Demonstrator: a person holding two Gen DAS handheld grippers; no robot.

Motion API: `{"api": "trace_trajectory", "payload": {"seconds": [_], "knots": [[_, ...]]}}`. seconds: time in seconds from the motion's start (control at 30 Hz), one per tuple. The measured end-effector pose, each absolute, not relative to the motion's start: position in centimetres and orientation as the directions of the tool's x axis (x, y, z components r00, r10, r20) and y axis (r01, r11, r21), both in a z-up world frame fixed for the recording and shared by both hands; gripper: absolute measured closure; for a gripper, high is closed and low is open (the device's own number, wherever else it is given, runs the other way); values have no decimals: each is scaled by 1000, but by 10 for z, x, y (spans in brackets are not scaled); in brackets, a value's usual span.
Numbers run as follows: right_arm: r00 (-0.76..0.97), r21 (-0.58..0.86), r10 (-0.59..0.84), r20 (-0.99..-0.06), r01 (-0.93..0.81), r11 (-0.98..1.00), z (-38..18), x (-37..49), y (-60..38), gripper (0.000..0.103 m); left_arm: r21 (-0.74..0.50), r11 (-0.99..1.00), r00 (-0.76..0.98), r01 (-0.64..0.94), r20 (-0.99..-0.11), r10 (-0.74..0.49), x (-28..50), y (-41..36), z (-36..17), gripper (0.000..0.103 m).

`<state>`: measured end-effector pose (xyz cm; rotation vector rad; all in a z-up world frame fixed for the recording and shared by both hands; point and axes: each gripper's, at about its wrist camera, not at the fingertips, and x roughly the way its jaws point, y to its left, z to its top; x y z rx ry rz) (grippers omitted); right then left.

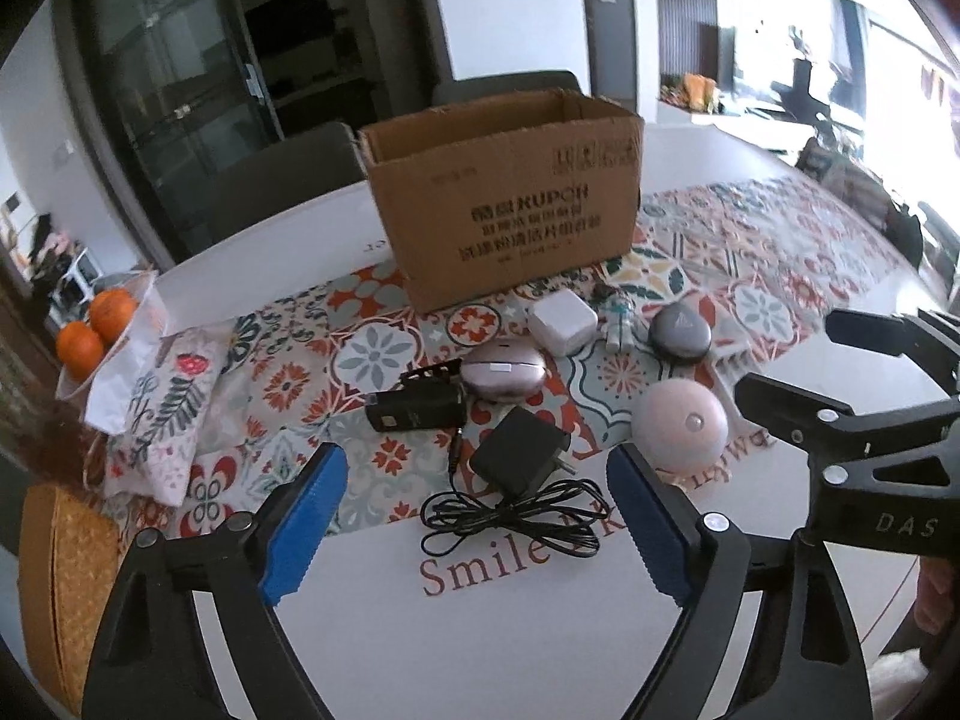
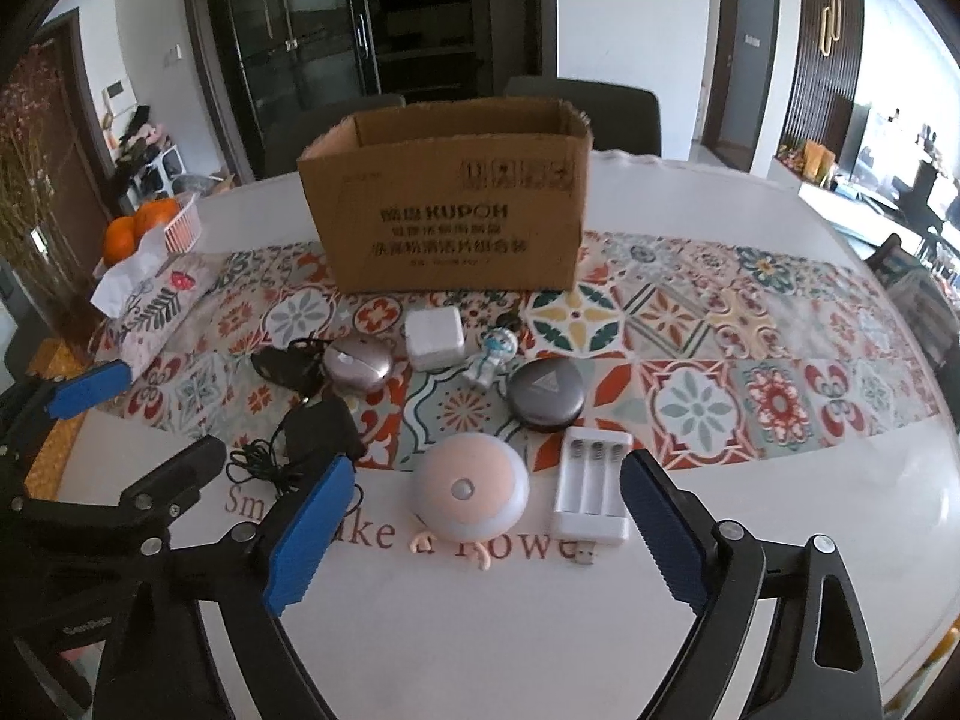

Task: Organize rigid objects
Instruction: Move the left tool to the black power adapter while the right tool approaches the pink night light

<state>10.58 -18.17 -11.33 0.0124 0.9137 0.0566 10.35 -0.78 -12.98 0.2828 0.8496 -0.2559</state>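
An open cardboard box (image 1: pixel 504 204) (image 2: pixel 447 216) stands at the back of the patterned runner. In front of it lie a white charger cube (image 1: pixel 563 324) (image 2: pixel 434 336), a small astronaut figure (image 1: pixel 618 318) (image 2: pixel 493 354), a dark round case (image 1: pixel 681 333) (image 2: pixel 546 396), a pink oval case (image 1: pixel 504 369) (image 2: pixel 358 363), a black device (image 1: pixel 417 408), a black adapter with cord (image 1: pixel 519 456) (image 2: pixel 318 432), a pink dome light (image 1: pixel 681 423) (image 2: pixel 471 489) and a white battery charger (image 2: pixel 593 489). My left gripper (image 1: pixel 477 525) is open above the adapter's cord. My right gripper (image 2: pixel 480 540) is open around the dome light.
A floral tissue pouch (image 1: pixel 162 414) (image 2: pixel 156 300) and a basket with oranges (image 1: pixel 96 324) (image 2: pixel 144 228) sit at the left. A woven mat (image 1: pixel 60 588) lies at the near left edge. Chairs stand behind the table.
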Motion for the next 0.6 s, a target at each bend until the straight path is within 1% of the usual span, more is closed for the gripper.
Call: {"api": "trace_trajectory", "payload": {"seconds": [0.13,0.2,0.37,0.6], "knots": [[557,71,96,-825,-66,995,-132,122,-179,20,134,915,598,381,-790,-134,118,-10,-144,16],[520,94,117,-846,-69,993,-144,129,-180,22,125,908,577,399,-804,-143,125,-12,-151,22],[465,107,130,-876,-74,991,-163,140,-177,25,105,895,538,434,-826,-164,138,-14,-168,23],[424,92,123,-897,-92,991,-179,150,-173,28,51,873,472,485,-856,-212,150,-15,-186,31]]}}
